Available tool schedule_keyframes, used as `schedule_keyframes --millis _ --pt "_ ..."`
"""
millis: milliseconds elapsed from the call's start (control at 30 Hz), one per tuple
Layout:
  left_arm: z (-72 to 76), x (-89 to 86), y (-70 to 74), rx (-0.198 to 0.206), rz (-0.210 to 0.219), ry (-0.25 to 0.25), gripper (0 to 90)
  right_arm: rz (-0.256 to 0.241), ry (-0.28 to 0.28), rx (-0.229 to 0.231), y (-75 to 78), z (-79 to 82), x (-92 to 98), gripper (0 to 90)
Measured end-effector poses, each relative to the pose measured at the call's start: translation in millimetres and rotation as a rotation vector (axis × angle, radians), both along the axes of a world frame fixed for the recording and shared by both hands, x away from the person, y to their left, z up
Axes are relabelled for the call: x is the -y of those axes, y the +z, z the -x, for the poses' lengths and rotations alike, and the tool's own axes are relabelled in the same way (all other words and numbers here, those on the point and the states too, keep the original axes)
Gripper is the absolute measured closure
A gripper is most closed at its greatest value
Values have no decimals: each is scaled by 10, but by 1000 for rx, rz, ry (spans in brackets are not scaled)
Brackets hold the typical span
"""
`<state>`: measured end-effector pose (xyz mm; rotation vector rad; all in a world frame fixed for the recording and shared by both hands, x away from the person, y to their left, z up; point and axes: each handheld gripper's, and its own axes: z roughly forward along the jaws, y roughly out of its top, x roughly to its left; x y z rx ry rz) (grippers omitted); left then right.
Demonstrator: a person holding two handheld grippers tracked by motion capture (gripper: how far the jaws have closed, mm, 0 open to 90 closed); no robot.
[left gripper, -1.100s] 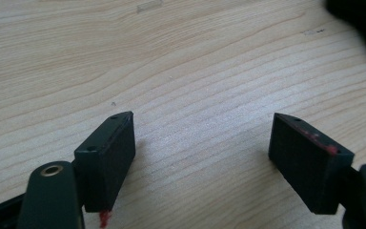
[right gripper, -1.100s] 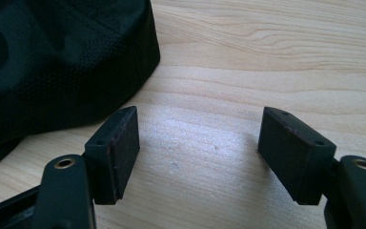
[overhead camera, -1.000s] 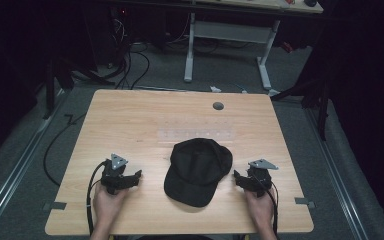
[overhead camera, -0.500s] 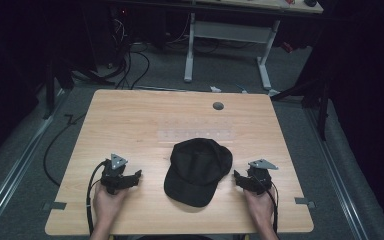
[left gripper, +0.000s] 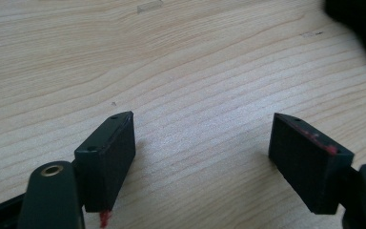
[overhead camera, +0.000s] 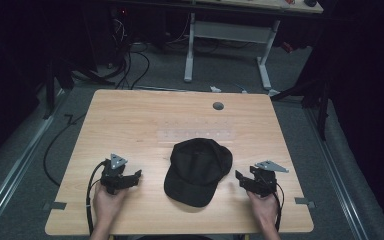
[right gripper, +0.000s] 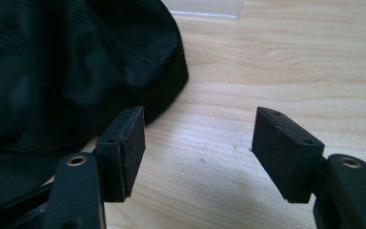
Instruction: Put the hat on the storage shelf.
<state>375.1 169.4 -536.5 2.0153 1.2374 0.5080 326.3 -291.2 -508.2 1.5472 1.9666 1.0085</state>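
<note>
A black cap lies in the middle of the wooden table, its brim toward the near edge. My left gripper rests on the table to the cap's left, open, with bare wood between its jaws. My right gripper rests to the cap's right, also open and holding nothing. In the right gripper view the cap lies just beyond and beside the left fingertip, apart from it. A dark corner of the cap shows at the top right of the left gripper view.
A round cable hole sits near the table's far edge. A strip of clear tape lies on the wood behind the cap. Beyond the table stand a white desk frame and loose cables on the floor.
</note>
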Motion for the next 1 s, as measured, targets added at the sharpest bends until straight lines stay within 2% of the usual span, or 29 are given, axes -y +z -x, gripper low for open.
schedule_keyframes --millis 233,400,800,1000 --pt "0 0 0 0 0 0 243 -14 44 34 162 14 -100 375" --pt "1 3 0 0 -2 0 243 -27 104 53 296 -39 -230 390" --pt "2 9 -1 2 -7 1 243 -35 171 62 464 -179 -441 398" --pt "1 8 0 2 -9 0 243 -29 200 70 525 -266 -552 460"
